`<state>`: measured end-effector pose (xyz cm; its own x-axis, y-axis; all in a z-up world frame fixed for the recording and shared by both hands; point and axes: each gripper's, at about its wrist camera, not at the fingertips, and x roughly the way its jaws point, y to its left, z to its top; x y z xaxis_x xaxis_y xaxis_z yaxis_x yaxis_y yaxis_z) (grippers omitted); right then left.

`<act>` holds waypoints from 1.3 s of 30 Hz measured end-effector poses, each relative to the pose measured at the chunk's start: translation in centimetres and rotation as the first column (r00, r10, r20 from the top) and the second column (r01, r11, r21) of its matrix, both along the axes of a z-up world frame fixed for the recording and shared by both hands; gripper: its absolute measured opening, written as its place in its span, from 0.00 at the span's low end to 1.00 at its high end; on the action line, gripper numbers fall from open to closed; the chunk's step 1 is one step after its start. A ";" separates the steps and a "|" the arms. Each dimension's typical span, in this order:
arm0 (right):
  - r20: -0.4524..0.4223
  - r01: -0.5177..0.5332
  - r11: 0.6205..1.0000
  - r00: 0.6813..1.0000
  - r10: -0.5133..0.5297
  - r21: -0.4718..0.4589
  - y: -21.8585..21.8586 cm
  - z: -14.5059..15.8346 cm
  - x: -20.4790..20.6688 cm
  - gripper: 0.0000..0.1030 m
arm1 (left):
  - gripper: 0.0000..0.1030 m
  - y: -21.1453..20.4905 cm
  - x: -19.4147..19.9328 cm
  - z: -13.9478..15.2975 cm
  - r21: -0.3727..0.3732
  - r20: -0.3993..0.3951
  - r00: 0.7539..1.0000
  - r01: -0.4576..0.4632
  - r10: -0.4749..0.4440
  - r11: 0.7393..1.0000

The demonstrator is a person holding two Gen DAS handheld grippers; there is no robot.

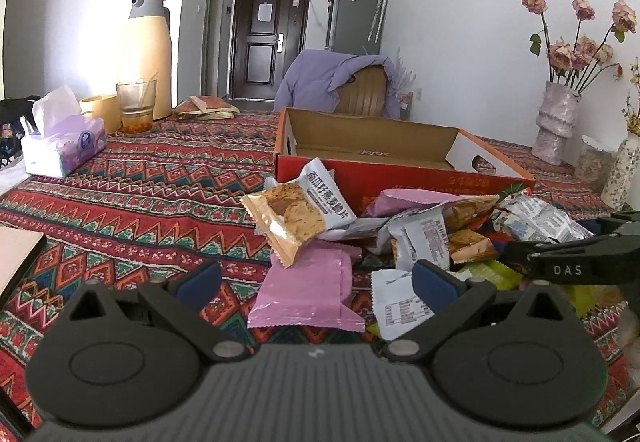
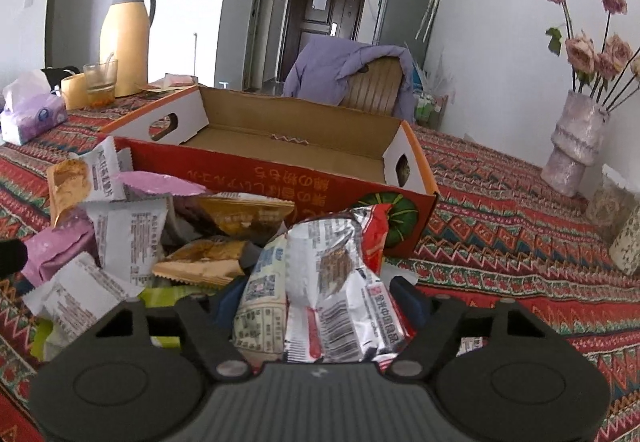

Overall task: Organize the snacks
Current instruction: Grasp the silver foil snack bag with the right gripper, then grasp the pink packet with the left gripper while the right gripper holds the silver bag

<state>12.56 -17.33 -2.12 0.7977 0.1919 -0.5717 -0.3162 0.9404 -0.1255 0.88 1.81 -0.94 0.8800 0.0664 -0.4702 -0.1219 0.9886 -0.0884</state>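
Closing right tongs (image 2: 316, 306) around silver-red snack packet (image 2: 340, 282) atop pile beside empty cardboard box (image 2: 280, 178), for transfer; pad contact unclear. Left tongs (image 1: 316, 282) wide open, empty, over pink packet (image 1: 308, 294).

Daylight floods both views from the far left, bleaching the wall behind the cream thermos (image 1: 146, 54) into white glare in the left wrist view, while the white wall on the right is evenly lit and shadows on the patterned tablecloth (image 1: 132, 182) stay soft. Fisheye bending curves the walls and door frame, and dark vignette fills the corners. Near packets are sharp in the left view, but the silver packet (image 2: 340, 282) close to the right lens looks slightly soft.
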 end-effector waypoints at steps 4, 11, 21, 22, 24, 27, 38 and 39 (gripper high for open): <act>0.030 0.009 1.000 1.000 -0.009 0.027 -0.6 0.5 -0.7 0.59 | 1.00 0.2 0.0 0.0 0.002 -0.005 1.000 -0.008 0.008 1.000; 0.062 0.015 0.990 0.998 -0.024 0.137 -2.2 1.6 -1.8 0.45 | 1.00 0.3 0.5 -0.2 0.010 -0.027 0.999 -0.022 0.022 1.000; 0.019 0.013 0.991 1.000 -0.015 0.131 -2.1 0.8 -1.4 0.61 | 1.00 0.5 1.0 -0.4 0.009 -0.055 0.998 -0.040 0.040 0.999; 0.015 0.016 0.993 1.000 -0.018 0.120 -2.0 0.7 -1.2 0.63 | 1.00 0.5 1.0 -0.4 0.014 -0.055 0.998 -0.040 0.040 0.999; 0.000 0.018 0.995 1.000 -0.019 0.101 -1.7 0.4 -0.8 0.66 | 1.00 0.4 1.2 -0.4 0.023 -0.062 0.997 -0.043 0.044 0.999; -0.019 0.026 0.996 1.000 -0.024 0.090 -1.7 -0.2 -0.5 0.63 | 1.00 0.5 1.7 -0.4 0.023 -0.075 0.996 -0.047 0.048 0.999; 0.064 0.034 0.981 0.997 -0.047 0.193 -3.2 0.7 -2.5 0.54 | 0.97 0.1 6.1 -1.2 0.090 -0.169 0.983 -0.058 0.073 0.994; 0.071 0.034 0.980 0.996 -0.049 0.197 -3.3 0.8 -2.7 0.54 | 0.94 0.1 6.5 -1.4 0.088 -0.183 0.980 -0.061 0.076 0.994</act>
